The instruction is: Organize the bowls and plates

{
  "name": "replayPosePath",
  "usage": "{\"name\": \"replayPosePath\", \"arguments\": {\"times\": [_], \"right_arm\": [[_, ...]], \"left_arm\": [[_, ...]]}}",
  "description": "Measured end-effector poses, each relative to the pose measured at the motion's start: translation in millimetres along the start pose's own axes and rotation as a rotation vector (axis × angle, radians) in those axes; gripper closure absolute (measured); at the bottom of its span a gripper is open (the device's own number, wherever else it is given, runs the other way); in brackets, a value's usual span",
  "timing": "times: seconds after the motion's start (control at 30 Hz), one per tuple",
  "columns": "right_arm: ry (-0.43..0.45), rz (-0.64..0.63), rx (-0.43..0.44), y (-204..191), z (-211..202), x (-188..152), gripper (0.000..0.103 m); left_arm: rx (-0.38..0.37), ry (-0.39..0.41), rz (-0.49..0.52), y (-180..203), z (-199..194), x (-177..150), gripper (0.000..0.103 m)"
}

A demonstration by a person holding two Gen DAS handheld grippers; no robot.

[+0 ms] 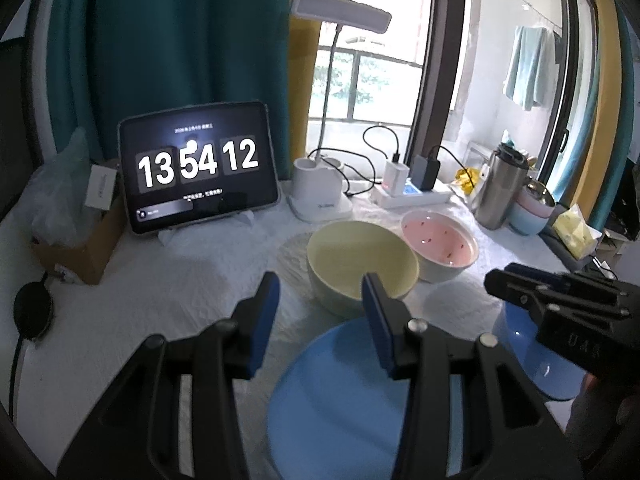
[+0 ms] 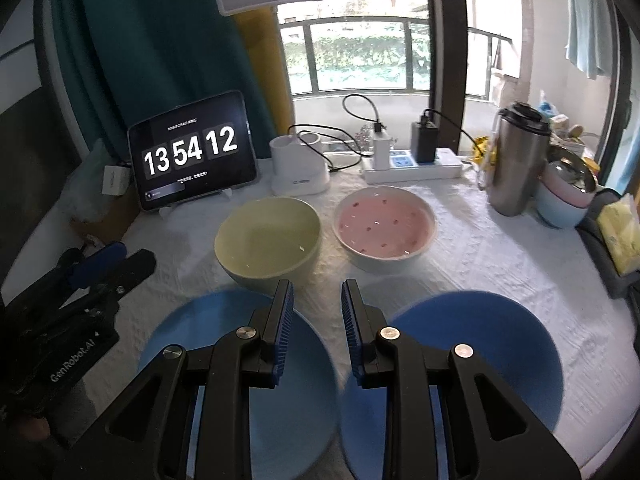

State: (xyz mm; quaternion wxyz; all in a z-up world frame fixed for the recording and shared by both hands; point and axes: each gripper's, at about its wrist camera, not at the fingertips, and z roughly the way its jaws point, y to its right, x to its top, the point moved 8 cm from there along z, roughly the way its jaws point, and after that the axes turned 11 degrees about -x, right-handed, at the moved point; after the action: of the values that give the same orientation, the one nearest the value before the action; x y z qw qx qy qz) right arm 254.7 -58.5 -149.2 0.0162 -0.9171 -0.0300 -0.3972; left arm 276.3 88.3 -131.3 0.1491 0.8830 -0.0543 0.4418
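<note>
A pale yellow bowl and a pink bowl with small red marks stand side by side on the white cloth. Nearer to me lie two blue plates, the left plate and the right plate. My left gripper hovers open over the left plate's far edge, just short of the yellow bowl, with nothing between its fingers. My right gripper hangs over the gap between the plates, its jaws narrowly apart and empty.
Along the back stand a tablet showing a clock, a white desk lamp base, a power strip with chargers, and a steel tumbler. Stacked pink and blue bowls and a tissue pack sit at the right. A cardboard box is on the left.
</note>
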Motion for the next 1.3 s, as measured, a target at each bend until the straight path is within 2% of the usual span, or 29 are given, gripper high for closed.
{"name": "replayPosePath", "arguments": {"times": [0.2, 0.33, 0.53, 0.87, 1.3], "right_arm": [[-0.014, 0.005, 0.014, -15.1, 12.7, 12.3, 0.076], [-0.034, 0.022, 0.022, -22.0, 23.6, 15.9, 0.069], [-0.067, 0.041, 0.015, -28.6, 40.4, 19.2, 0.068], [-0.211, 0.16, 0.005, -14.7, 85.9, 15.7, 0.068], [-0.371, 0.236, 0.013, -20.8, 132.5, -6.3, 0.068]], "left_arm": [[-0.008, -0.028, -0.017, -12.9, 15.3, 9.5, 0.059], [-0.014, -0.035, -0.014, -18.3, 25.0, 17.1, 0.059], [-0.034, -0.064, -0.011, -19.4, 42.7, 19.9, 0.059], [-0.067, -0.181, -0.036, -19.2, 86.9, 14.1, 0.059], [-0.075, -0.301, -0.095, -32.9, 121.3, -7.5, 0.059]]}}
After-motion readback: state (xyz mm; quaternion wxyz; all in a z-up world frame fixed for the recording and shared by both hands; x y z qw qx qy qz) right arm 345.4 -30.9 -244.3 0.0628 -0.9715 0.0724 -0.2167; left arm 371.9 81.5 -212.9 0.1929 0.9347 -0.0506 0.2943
